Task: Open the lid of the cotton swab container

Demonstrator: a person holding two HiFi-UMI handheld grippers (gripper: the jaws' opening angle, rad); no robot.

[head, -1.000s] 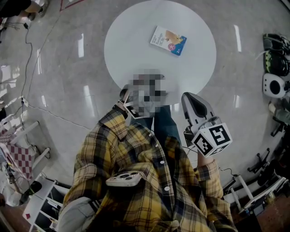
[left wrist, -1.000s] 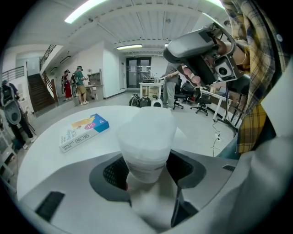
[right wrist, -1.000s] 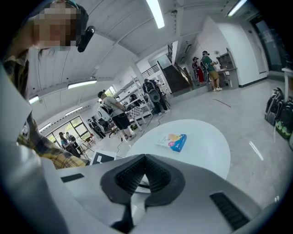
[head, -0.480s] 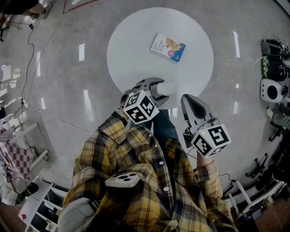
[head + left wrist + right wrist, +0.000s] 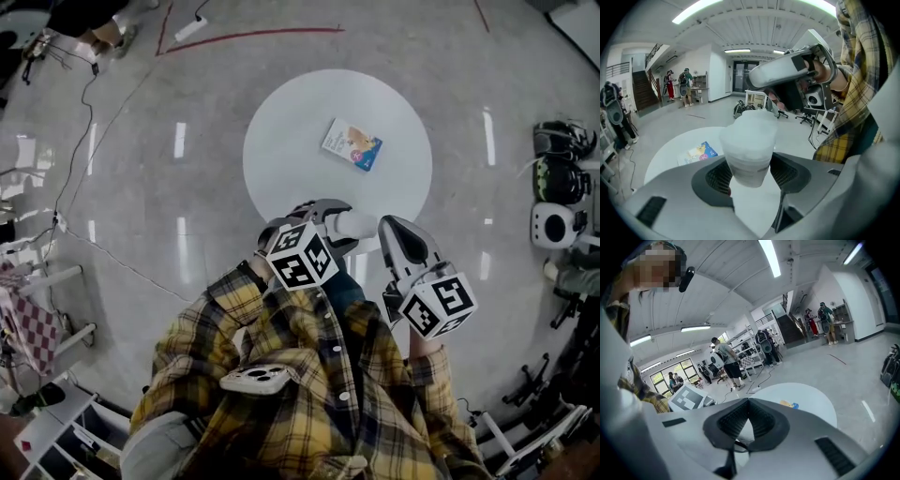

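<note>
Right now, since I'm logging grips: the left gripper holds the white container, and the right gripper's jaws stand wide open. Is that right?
Not quite. The right gripper has its jaws closed together with nothing between them, as the right gripper view shows. The rest stands: the left gripper holds the white container.

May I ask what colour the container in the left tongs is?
Container: frosted white, best in left gripper view.

Wide bare tabletop (image 5: 291,159) around one flat packet (image 5: 352,144) — open floor (image 5: 187,103) on every side
</note>
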